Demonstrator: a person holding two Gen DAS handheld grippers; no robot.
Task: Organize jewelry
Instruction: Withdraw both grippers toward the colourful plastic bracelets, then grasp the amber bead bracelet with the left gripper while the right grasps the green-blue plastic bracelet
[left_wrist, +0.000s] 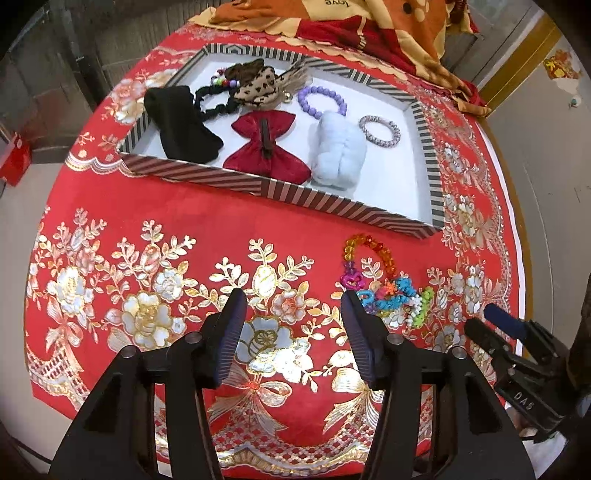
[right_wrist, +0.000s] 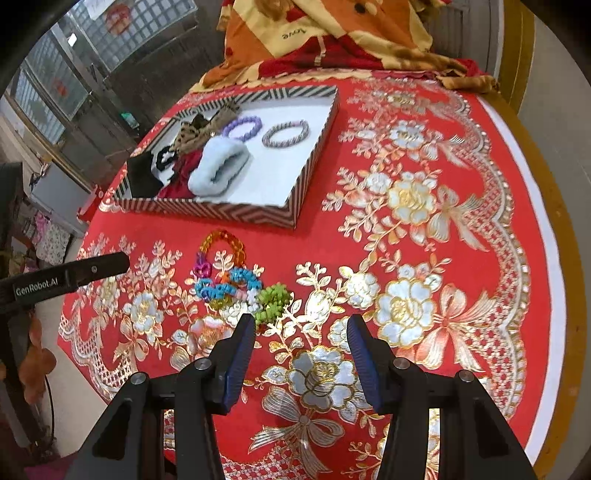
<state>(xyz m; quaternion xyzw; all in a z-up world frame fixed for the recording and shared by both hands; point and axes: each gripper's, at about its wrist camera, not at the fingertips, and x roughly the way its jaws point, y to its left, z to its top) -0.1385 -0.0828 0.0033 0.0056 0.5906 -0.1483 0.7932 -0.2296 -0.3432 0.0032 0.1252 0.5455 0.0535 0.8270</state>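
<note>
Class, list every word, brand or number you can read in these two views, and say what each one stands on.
"GenRobot.AI": on the black left gripper, seen from the right wrist.
"DAS": on the black right gripper, seen from the left wrist; the last letter is unsure.
"love": upside down on the orange blanket behind the striped tray.
Red window signs: too blurred.

We read "GenRobot.AI" in white on the black left gripper (right_wrist: 70, 278) at the frame's left edge. "DAS" is stamped on the right gripper (left_wrist: 517, 347), lower right. Upside-down "love" sits on the orange blanket (right_wrist: 317, 33), top centre.
</note>
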